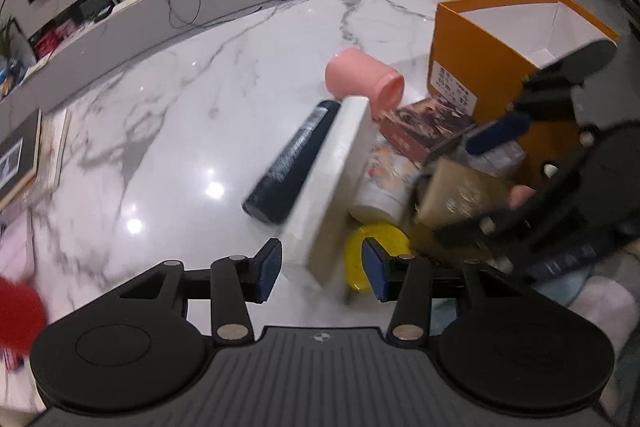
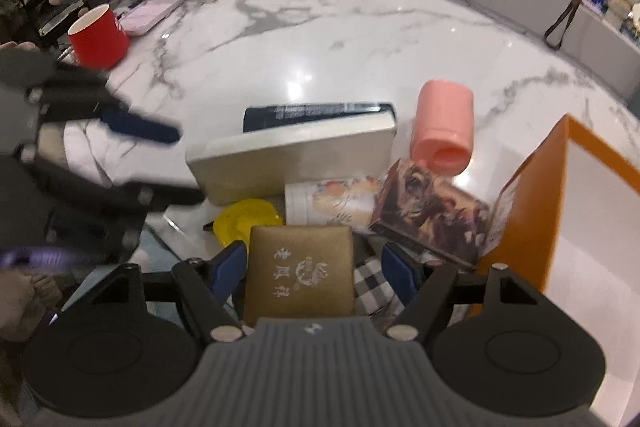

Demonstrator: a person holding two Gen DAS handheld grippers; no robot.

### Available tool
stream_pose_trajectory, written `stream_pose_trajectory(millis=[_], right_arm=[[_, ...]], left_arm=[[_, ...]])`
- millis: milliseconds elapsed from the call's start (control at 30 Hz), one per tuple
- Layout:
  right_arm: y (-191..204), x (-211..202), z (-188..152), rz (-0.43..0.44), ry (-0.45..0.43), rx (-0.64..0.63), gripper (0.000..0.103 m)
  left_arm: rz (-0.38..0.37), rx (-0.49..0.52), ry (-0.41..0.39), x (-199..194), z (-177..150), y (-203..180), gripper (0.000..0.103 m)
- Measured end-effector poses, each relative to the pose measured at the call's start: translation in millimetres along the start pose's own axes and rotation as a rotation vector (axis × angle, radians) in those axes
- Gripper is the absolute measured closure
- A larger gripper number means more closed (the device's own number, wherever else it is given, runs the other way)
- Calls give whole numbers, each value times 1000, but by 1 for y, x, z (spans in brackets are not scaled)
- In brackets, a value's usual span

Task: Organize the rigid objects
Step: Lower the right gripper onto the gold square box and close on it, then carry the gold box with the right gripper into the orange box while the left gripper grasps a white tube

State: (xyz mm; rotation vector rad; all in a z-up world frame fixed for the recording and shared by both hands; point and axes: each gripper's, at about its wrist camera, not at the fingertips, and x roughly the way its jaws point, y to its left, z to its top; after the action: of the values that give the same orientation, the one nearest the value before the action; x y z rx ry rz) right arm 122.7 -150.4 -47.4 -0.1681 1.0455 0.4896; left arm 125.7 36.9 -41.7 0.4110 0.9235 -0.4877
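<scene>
The rigid objects lie heaped at the near edge of the marble counter (image 2: pixel 320 39), just beside the open orange box (image 2: pixel 560 195). Nearest, the gold case (image 2: pixel 300 271) sits between the pads of the right claw (image 2: pixel 316 271). A gap shows on each side, so I judge the claw partly open around it and not yet pressing. The case seems to rest on a checked cloth (image 2: pixel 372 287); if a finger catches that cloth, the case could drag or tip.

The left claw (image 1: pixel 320 267) is half open with the corner of the white flat box (image 1: pixel 332 187) between its pads, apparently not clamped. That box is propped at a slant against the pile, over the yellow piece (image 1: pixel 376 247). A squeeze at one corner would likely let it swing and knock its neighbours.

Further on, the printed white tube (image 2: pixel 332 203) and the dark printed carton (image 2: pixel 432 215) lean together. Behind them lie the black tube (image 1: pixel 292 163) and the pink cup (image 2: pixel 442 127) on its side. Both are round and could roll away if nudged. The two claws are close together and could clash.
</scene>
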Motion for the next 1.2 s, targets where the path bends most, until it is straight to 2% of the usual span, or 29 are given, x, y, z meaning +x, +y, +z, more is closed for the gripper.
stream_pose_trajectory(millis=[100,200,233,300,433,600,767,900,1000,1033,1200], right_arm=[[-1,8,-1,6,29,12,30],[-5,15,-2,32,45,37,36],[-5,16,-2,42,46,45,42],[-6,17,-1,39,42,54,42],[-6,20,3,27,28,64,43],[-6,19,1,12,10,105,43],[-6,15,-5,-3,0,125,43],[-5,15,-6,-7,-6,137,43],[-5,15,-6,-5,-17,141,42],[-5,14,-6,-4,-20,138,42],[-6,13,-6,-3,-24,120,42]], left_arm=[[-7,38,25,17,5,3,48],[-25,9,42,32,8,8,49],[-33,-10,41,35,8,10,53],[-25,-27,39,39,8,12,64],[-32,-47,50,35,6,10,66],[-39,-72,146,23,2,6,70],[-75,-147,202,8,-16,11,71],[-71,-156,188,6,-19,14,69],[-79,-157,134,10,-11,14,50],[-78,-156,127,14,-9,14,48],[-35,-120,153,37,3,7,48]])
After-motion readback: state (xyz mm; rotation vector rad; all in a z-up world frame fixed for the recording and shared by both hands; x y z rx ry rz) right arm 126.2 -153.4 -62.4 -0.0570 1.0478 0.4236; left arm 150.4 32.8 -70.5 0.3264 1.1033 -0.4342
